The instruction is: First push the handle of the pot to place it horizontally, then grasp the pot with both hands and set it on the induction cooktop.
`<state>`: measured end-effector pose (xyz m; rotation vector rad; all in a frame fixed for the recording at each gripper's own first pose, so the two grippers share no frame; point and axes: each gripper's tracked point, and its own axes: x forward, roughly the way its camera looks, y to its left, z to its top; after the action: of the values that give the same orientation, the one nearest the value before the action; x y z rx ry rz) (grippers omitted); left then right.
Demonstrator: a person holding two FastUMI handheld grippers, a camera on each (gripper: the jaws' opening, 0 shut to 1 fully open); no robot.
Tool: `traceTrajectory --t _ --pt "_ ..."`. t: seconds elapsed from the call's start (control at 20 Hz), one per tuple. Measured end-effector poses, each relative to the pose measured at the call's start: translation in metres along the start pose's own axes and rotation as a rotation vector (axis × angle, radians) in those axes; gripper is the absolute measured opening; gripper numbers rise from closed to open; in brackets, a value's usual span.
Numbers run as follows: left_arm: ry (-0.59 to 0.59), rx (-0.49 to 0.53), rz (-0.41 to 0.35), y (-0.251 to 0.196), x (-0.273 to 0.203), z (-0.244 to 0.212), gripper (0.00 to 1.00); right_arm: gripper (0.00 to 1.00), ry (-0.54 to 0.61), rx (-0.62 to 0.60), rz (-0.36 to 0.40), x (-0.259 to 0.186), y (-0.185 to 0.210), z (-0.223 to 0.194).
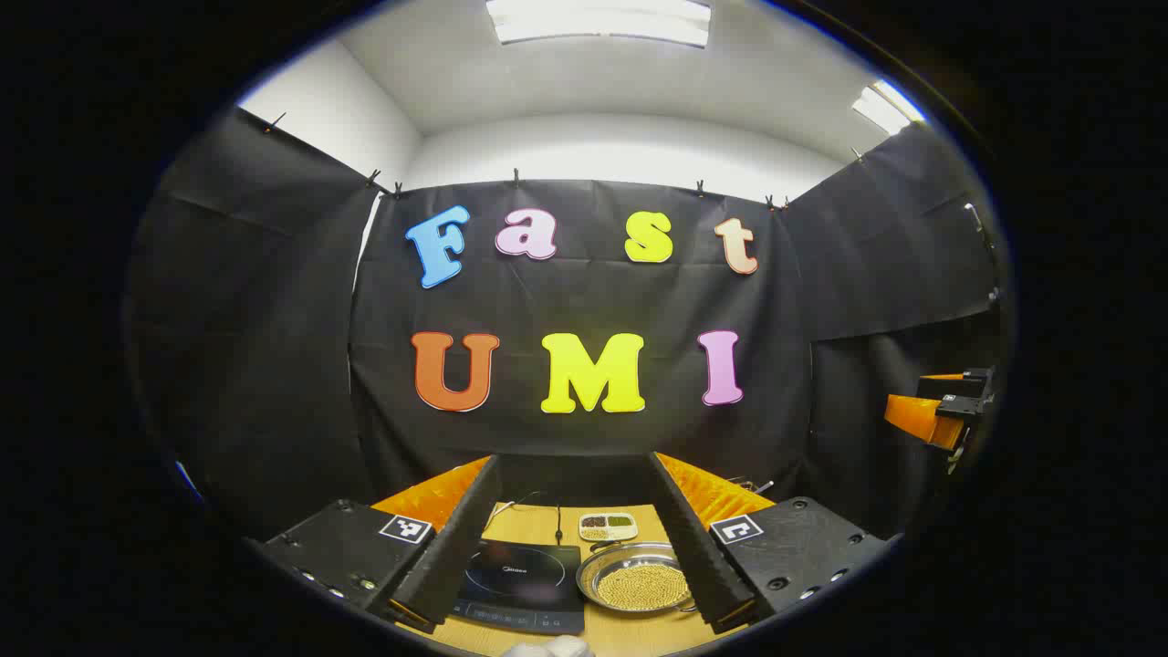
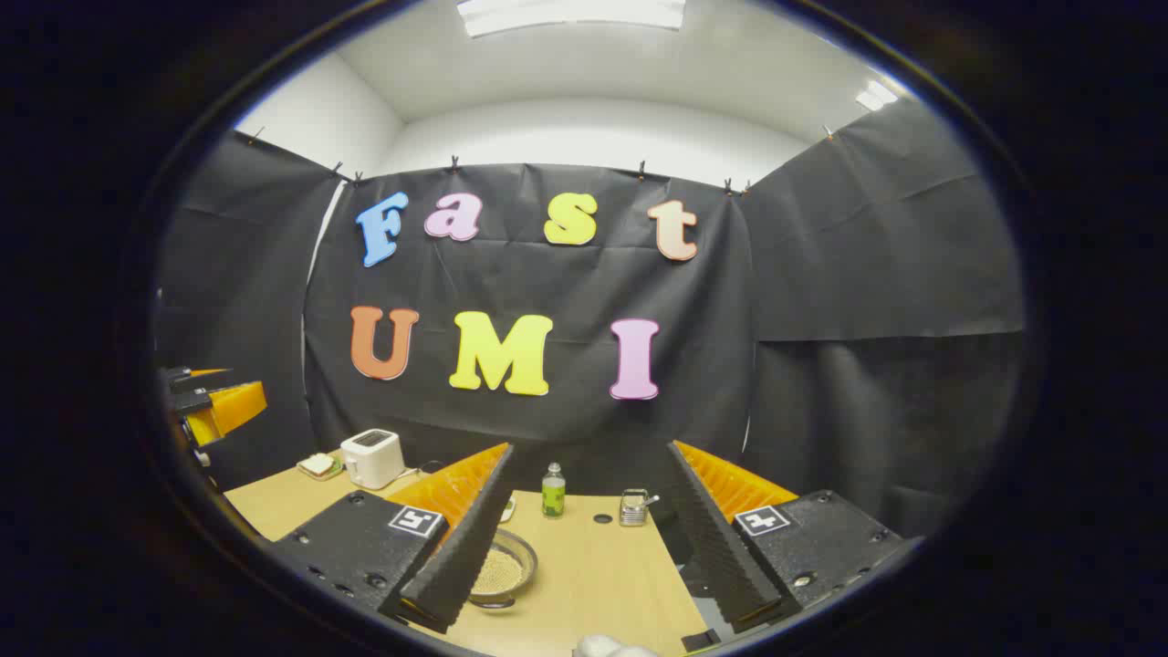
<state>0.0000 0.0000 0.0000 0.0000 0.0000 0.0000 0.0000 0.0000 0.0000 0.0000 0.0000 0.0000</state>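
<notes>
Both up high, spread wide, gripping nothing: left claw (image 1: pixel 575 566), right claw (image 2: pixel 584 557). Below on the surface (image 2: pixel 593 566), pot (image 1: pixel 636 579) just right of cooktop (image 1: pixel 520 584).

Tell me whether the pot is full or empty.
Partly full. In the left gripper view the pot sits upright on the table beside the induction cooktop, its bottom covered by small yellowish grains well below the rim.
</notes>
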Motion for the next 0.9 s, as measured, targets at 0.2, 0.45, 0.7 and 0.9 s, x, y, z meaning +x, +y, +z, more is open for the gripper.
traceTrajectory --t 0.2,0.45,0.7,0.9 --pt "-0.006 0.005 0.013 0.005 -0.005 0.002 0.95 0.98 -0.012 -0.009 -0.001 -0.002 0.002 0.003" --pt "0.008 0.017 0.031 0.012 -0.006 -0.005 0.95 0.98 -0.005 0.021 0.013 -0.006 0.008 0.004" --pt "0.007 0.013 0.032 0.017 -0.006 -0.005 0.95 1.00 0.012 0.041 0.007 -0.003 0.011 -0.003" --pt "0.006 0.005 0.022 0.019 -0.005 -0.008 0.95 0.98 0.020 0.051 0.011 -0.002 0.016 -0.006"
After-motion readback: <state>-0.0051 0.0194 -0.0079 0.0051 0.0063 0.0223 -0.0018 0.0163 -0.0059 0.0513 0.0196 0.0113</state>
